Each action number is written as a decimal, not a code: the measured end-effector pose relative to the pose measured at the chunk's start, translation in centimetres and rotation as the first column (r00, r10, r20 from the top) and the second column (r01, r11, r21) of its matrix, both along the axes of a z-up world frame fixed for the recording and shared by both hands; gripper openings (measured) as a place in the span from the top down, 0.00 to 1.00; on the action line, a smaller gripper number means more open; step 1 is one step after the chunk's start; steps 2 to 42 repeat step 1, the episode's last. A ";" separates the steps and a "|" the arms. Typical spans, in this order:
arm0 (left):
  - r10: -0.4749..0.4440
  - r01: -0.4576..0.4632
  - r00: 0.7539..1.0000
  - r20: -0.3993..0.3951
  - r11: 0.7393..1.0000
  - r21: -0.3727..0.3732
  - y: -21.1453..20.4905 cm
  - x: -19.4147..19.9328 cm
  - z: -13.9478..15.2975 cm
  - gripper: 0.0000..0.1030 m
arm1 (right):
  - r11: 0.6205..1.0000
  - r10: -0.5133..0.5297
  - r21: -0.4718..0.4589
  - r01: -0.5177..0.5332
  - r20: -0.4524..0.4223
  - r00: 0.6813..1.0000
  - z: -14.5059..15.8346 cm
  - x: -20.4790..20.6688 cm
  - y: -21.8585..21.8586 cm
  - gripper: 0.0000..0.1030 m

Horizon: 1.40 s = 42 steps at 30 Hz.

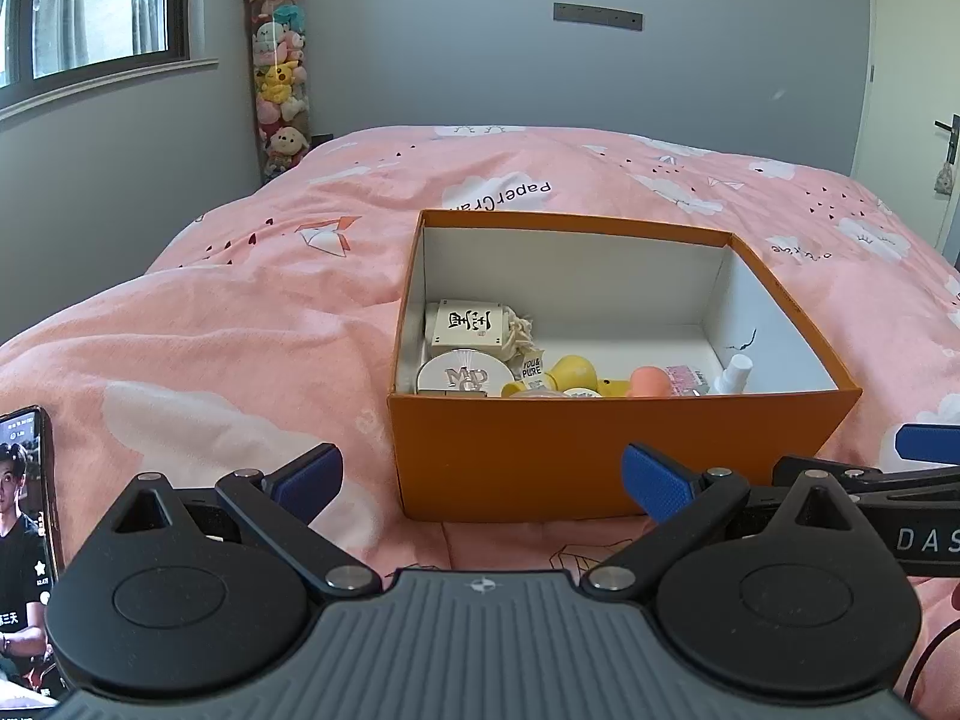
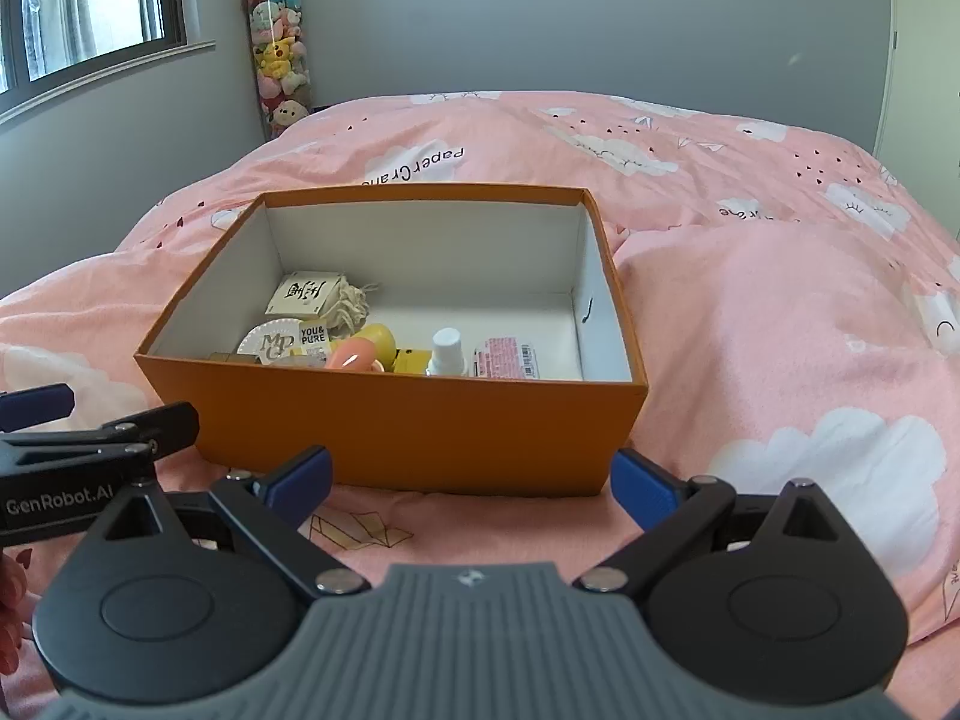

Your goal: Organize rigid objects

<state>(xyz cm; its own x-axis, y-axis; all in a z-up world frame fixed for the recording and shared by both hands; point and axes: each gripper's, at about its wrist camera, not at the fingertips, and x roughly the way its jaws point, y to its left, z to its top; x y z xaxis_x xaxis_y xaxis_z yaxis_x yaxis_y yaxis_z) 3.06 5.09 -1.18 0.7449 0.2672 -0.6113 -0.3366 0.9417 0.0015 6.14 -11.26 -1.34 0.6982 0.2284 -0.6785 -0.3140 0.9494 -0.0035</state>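
Both tongs empty, jaws apart: left gripper (image 1: 480, 477), right gripper (image 2: 471, 480). Orange box (image 1: 600, 450) just ahead, small items (image 2: 360, 342) crowded inside. Risk: soft quilt (image 2: 780, 330) lets box tip if nudged.

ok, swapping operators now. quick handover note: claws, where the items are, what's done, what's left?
Left claw: open, empty, held low in front of the orange box.
Right claw: open, empty, also in front of the box, beside the left one.
Box sits on the pink duvet, lid off.
Inside, bunched along the near wall: round compact, cream card box, yellow toy, peach piece, white bottle, pink packet.
Done: no loose items visible on the duvet.
Left: a phone lies at the left edge; otherwise nothing obvious.
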 end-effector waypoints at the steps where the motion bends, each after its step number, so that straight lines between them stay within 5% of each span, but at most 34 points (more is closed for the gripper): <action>1: 0.001 -0.001 1.000 -0.001 1.000 -0.001 0.0 0.0 0.0 0.00 | 1.000 0.001 -0.001 -0.001 -0.001 1.000 0.0 0.0 0.0 0.05; 42: 0.001 -0.001 1.000 -0.001 1.000 -0.001 0.0 0.0 0.0 0.00 | 1.000 0.001 -0.001 -0.001 -0.001 1.000 0.0 0.0 0.0 0.05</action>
